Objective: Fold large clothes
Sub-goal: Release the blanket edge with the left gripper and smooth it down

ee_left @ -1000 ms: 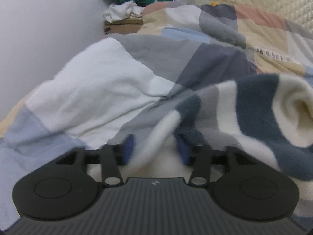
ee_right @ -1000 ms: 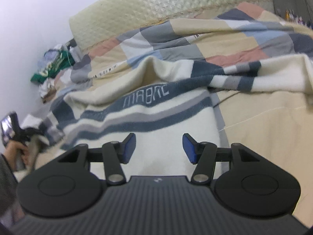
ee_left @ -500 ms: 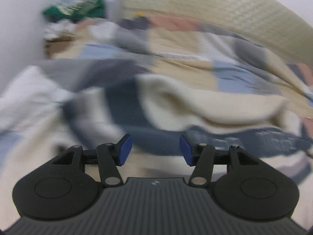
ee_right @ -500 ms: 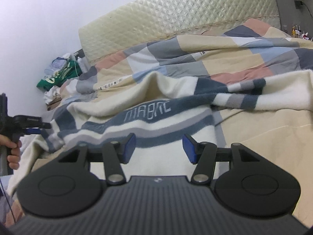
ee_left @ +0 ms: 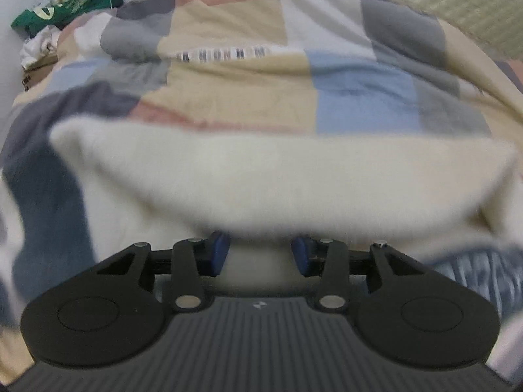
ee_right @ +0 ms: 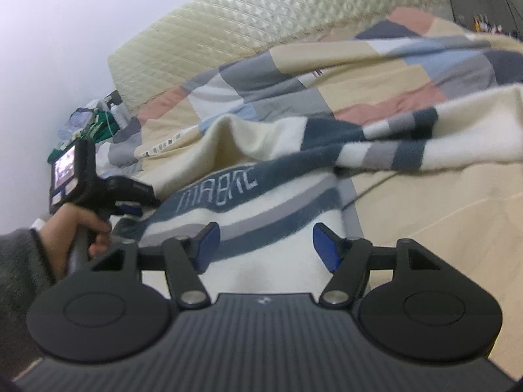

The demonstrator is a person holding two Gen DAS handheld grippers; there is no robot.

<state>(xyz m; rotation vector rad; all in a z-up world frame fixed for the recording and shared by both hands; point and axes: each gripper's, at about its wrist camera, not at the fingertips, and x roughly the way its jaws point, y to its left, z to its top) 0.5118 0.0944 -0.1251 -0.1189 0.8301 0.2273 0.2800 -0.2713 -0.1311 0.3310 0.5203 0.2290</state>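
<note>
A large cream fleece garment with dark blue and grey stripes point(ee_right: 261, 202) lies spread on the bed, lettering across one blue band. In the left wrist view its cream fold point(ee_left: 278, 176) bulges just above my left gripper point(ee_left: 260, 254), whose blue pads stand apart with fleece between and under them. My right gripper point(ee_right: 264, 245) is open over the striped part, holding nothing. The right wrist view also shows the left gripper point(ee_right: 130, 207) in a hand at the garment's left edge.
A patchwork quilt point(ee_left: 294, 65) covers the bed behind the garment. A quilted cream headboard point(ee_right: 261, 26) stands at the back. A pile of green and white clothes on a cardboard box point(ee_left: 59, 9) sits at the far left by the wall.
The left gripper has swung right, from the garment's left edge toward its cream fold. The right gripper has opened wider and shifted a little; the left hand now shows nearer in its view.
</note>
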